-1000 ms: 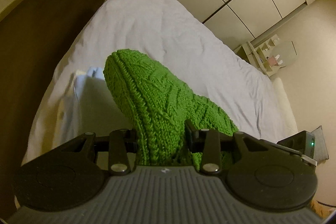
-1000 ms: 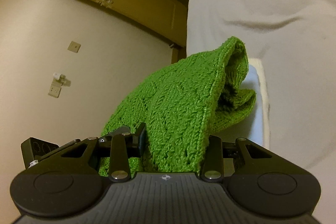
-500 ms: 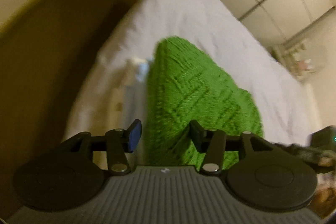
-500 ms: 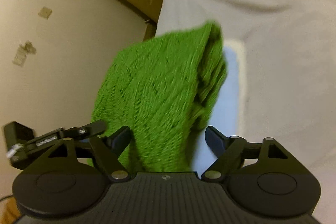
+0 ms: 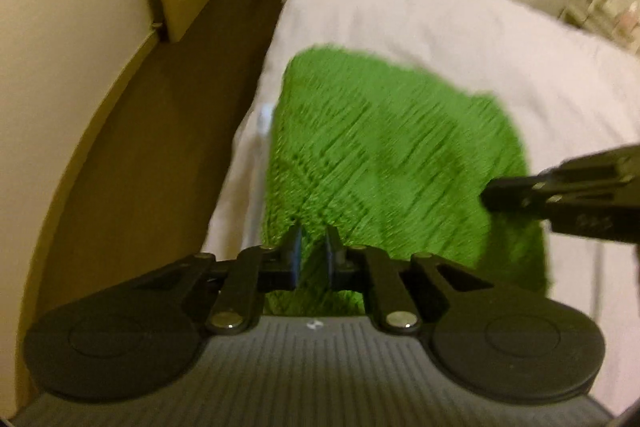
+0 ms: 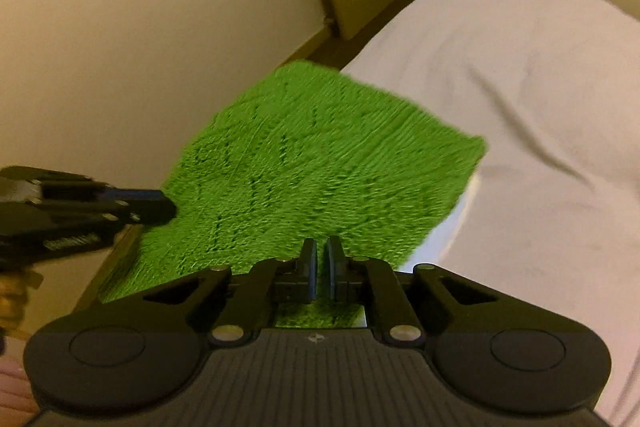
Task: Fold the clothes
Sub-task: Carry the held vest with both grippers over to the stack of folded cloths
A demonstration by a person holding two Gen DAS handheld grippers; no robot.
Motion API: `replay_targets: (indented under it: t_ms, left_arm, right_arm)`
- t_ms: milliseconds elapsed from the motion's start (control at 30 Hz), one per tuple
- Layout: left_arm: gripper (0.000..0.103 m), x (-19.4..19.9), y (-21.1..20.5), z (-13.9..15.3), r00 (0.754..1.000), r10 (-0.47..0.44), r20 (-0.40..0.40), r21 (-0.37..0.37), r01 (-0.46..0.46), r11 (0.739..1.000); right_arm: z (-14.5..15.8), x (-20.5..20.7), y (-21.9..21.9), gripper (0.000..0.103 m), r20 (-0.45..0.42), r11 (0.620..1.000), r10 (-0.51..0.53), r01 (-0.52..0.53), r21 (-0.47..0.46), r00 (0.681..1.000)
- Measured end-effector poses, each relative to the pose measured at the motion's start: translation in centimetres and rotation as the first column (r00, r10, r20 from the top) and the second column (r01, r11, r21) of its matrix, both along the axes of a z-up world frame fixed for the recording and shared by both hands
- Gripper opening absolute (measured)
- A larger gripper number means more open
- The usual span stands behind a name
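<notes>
Lying on the white bed (image 5: 420, 27), the green knit (image 5: 380, 155) (blurred) is pinched at its near edge by left gripper (image 5: 313, 251) and right gripper (image 6: 320, 259), jaws nearly closed.

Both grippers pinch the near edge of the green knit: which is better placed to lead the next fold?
Likely left gripper: it grips the green knitted garment beside the white bed's edge; the right gripper holds mid-edge.

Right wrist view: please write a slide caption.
Green knit lies flat on the white bed; the right gripper has its jaws nearly closed at its edge.
</notes>
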State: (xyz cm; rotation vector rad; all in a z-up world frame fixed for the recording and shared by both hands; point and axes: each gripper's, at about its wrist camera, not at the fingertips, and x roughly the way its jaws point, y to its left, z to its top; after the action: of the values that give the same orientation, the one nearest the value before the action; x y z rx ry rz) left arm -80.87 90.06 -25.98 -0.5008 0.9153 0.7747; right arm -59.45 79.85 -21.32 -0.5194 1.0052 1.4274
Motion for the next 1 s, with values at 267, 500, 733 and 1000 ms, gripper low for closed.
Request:
replay_targets:
  t_ms: [267,500,733,1000]
  left_arm:
    - [0.019,0.2,2.1,-2.3,0.998,0.057,-0.020,-0.022,-0.058,0.998]
    - [0.017,1.6,4.0,-0.5,0.997,0.063,0.032,-0.087,-0.060,0.994]
    - [0.016,4.9,6.9,0.4,0.996,0.012,0.092,-0.089,-0.004,0.996]
    - [0.018,5.8,9.1,-1.7,0.993,0.025,0.118,-0.102,-0.013,0.995]
  right_arm:
    - [-3.9,-2.4,3.4,0.010,0.078,0.995,0.097,-0.094,-0.038,0.992]
    - [-1.4,0.2,2.9,0.014,-0.011,0.996,0.082,-0.083,-0.030,0.997]
    - [0.1,3.3,5.1,0.015,-0.010,0.999,-0.007,0.007,0.046,1.000]
    - [-4.3,3.6,8.6,0.027,-0.077,0.999,-0.043,0.043,-0.013,0.996]
